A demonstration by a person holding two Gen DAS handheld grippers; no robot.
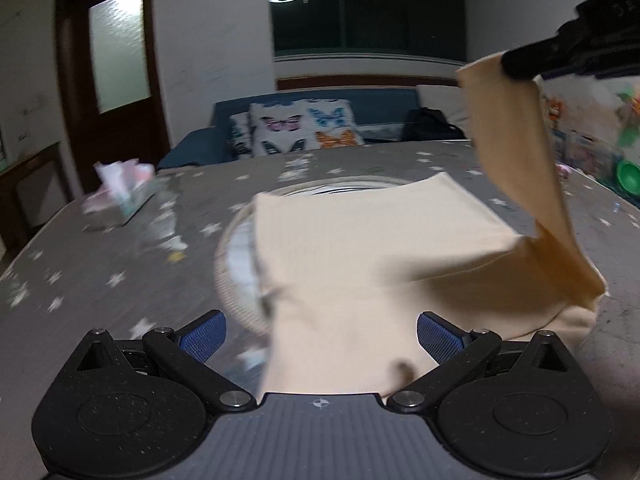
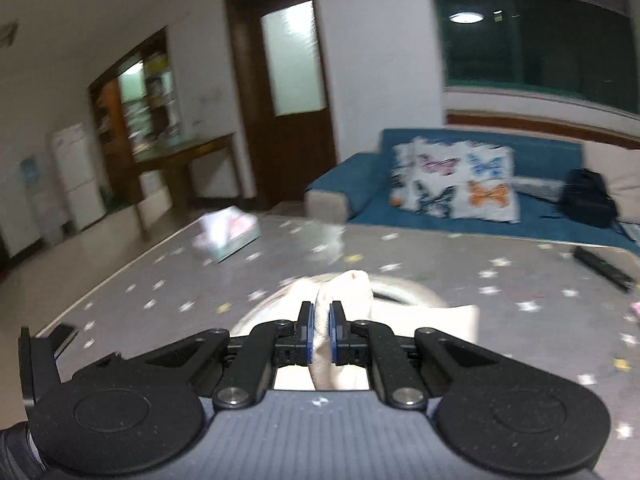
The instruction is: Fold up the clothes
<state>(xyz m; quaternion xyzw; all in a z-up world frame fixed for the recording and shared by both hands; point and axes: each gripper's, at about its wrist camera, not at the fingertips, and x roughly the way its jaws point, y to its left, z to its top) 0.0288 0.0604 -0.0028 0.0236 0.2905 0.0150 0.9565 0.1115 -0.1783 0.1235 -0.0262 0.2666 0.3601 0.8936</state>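
Observation:
A cream garment [image 1: 360, 248] lies partly folded on the grey star-patterned table [image 1: 100, 264]. My left gripper [image 1: 320, 334] is open, its blue pads [image 1: 204, 334] spread wide, and the cloth lies between them without being held. My right gripper [image 2: 320, 330] is shut on a bunched edge of the same garment [image 2: 344, 284]. In the left wrist view the right gripper [image 1: 520, 65] is at the upper right, holding a strip of the cloth [image 1: 516, 140] lifted well above the table.
A round pale mat [image 1: 236, 264] lies under the garment. A tissue box [image 1: 120, 196] sits at the table's far left. A black remote [image 2: 602, 267] lies at the far right. A blue sofa with butterfly cushions [image 2: 456, 180] stands behind the table.

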